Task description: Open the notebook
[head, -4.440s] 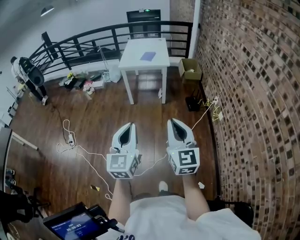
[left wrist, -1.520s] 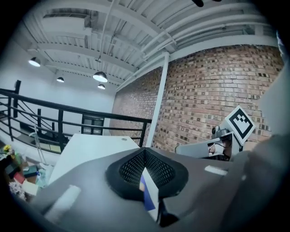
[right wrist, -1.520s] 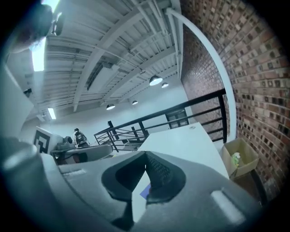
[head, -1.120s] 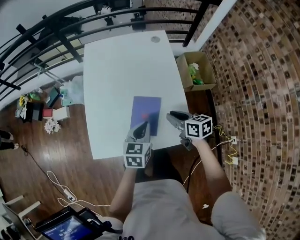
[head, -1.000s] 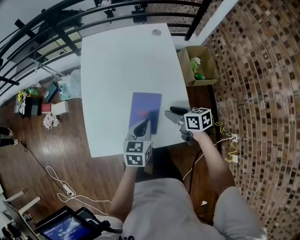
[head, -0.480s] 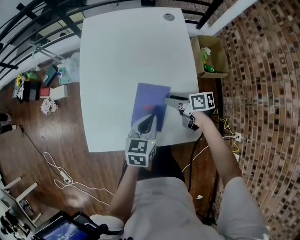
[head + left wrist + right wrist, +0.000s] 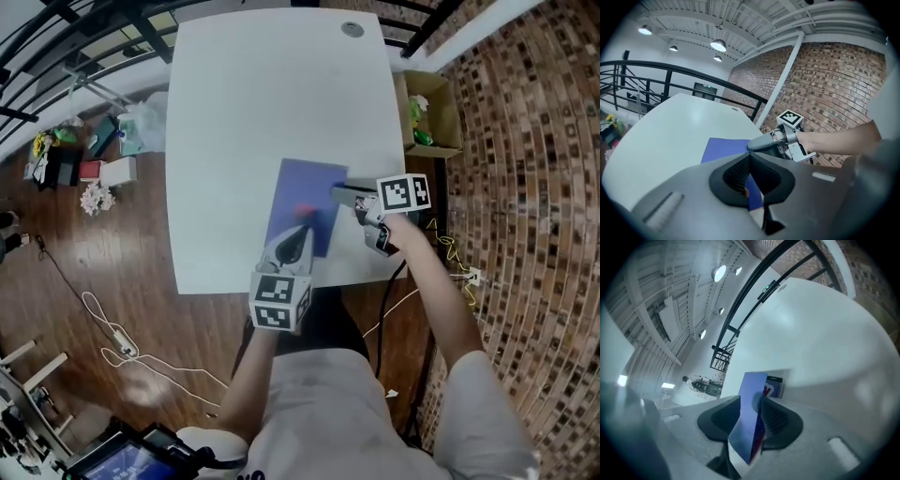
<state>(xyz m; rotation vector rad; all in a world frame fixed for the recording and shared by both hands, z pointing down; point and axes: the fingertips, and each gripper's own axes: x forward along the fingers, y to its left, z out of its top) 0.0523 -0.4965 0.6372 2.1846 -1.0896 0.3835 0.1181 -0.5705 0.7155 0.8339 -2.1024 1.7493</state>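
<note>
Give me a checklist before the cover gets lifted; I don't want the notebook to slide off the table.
1. Edge of the cover of the notebook between the right tool's jaws: ok.
2. Right tool clamped on the cover: not ok, jaws are closing, gap on one side.
3. Left tool shut above the notebook's near end: ok.
4. Left tool pressing the notebook down: cannot tell.
5. Bare table left of the notebook for the cover to swing: ok.
</note>
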